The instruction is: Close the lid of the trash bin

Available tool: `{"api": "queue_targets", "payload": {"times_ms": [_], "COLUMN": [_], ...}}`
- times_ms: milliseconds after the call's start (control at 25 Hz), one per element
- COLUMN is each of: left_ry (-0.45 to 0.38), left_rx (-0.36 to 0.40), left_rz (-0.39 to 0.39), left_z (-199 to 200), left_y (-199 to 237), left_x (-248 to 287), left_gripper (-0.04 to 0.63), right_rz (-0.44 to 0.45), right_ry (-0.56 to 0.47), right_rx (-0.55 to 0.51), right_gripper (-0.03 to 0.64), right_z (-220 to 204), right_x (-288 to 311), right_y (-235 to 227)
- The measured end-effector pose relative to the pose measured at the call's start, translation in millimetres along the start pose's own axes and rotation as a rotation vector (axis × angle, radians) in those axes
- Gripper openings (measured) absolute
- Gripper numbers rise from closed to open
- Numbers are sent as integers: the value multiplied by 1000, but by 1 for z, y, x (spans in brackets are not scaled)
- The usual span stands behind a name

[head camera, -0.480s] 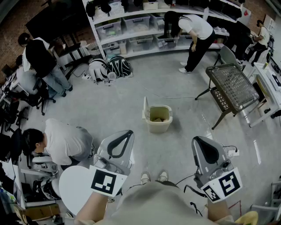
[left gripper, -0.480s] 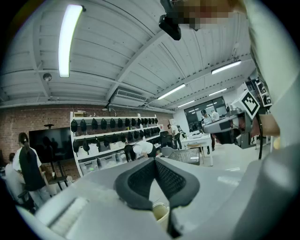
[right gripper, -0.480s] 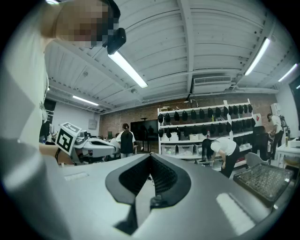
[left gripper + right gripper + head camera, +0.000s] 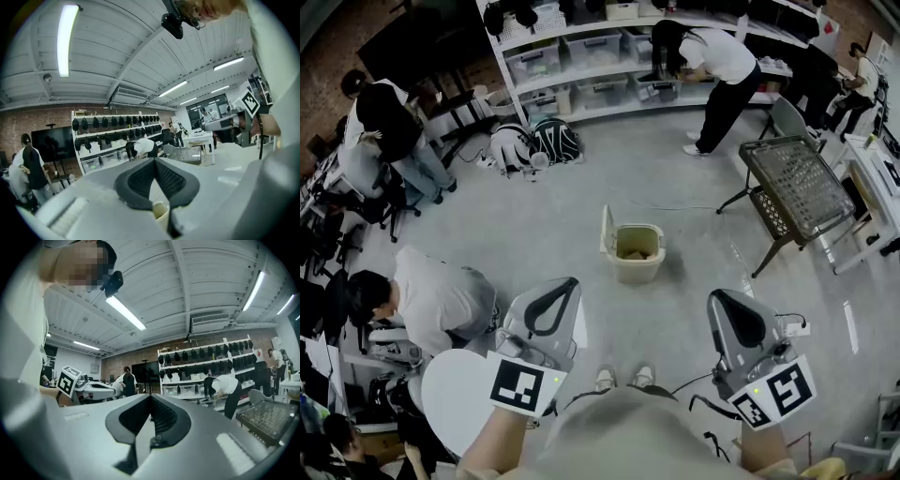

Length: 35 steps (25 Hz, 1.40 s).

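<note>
Left side: a person crouches [image 4: 431,298] by the desks, not involved.

Left gripper [image 4: 563,288] is held low in front of the operator's body, pointing forward at the floor [image 4: 562,211]. In the left gripper view its fingers [image 4: 138,180] meet at the tips, nothing between them, so it is closed and empty. The bin shows only as a small pale shape through the gap lower down.

Centre: the trash bin [image 4: 637,270] stands on the floor ahead of the operator's shoes [image 4: 620,378], well apart from both grippers. Its lid [image 4: 607,232] stands upright on the bin's left edge, fully open. The inside is exposed, with something brownish in it; I cannot tell what.

Right gripper [image 4: 721,300] is held low too, level with the left one and pointing the same way. In the right gripper view its fingers [image 4: 165,420] are pressed together at the tips with nothing held.

Far right: a wire rack on legs [image 4: 795,181], with another person bending at the shelves [image 4: 581,52] behind. Neither is part of the task.

Progress: nothing done yet, by my reading. The lid is up, no gripper touches it, and both are short of the bin. What is left is all of it: approach, reach the lid from its left or back side, and tip it rightward and down over the opening until it sits flat. The left gripper looks better placed for that push, since the lid is on that side.
</note>
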State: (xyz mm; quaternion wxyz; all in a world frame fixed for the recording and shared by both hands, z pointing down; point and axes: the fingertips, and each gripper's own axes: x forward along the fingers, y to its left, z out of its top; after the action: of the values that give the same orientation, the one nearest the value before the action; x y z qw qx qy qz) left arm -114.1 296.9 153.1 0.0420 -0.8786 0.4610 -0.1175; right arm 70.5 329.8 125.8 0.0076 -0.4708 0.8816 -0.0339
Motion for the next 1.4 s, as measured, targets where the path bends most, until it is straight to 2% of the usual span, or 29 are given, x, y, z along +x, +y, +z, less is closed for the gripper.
{"api": "queue_targets", "payload": {"times_ms": [440, 800, 1200, 1400], "left_ry": [34, 26, 19, 17], "left_rx": [2, 15, -27, -37], "left_rz": [38, 46, 23, -16], "left_z": [-4, -12, -25, -24], "left_y": [-24, -3, 79, 131], "left_x": [34, 66, 150, 201], "left_gripper": [3, 3, 2, 3], "right_rz": [24, 24, -4, -17], "right_ry": [21, 34, 86, 103], "right_rx": [26, 36, 46, 14], "right_gripper": [3, 3, 3, 3], "right_z": [-14, -29, -41, -26], "right_x": [-9, 20, 128, 200], "right_y": [-45, -67, -113, -131]}}
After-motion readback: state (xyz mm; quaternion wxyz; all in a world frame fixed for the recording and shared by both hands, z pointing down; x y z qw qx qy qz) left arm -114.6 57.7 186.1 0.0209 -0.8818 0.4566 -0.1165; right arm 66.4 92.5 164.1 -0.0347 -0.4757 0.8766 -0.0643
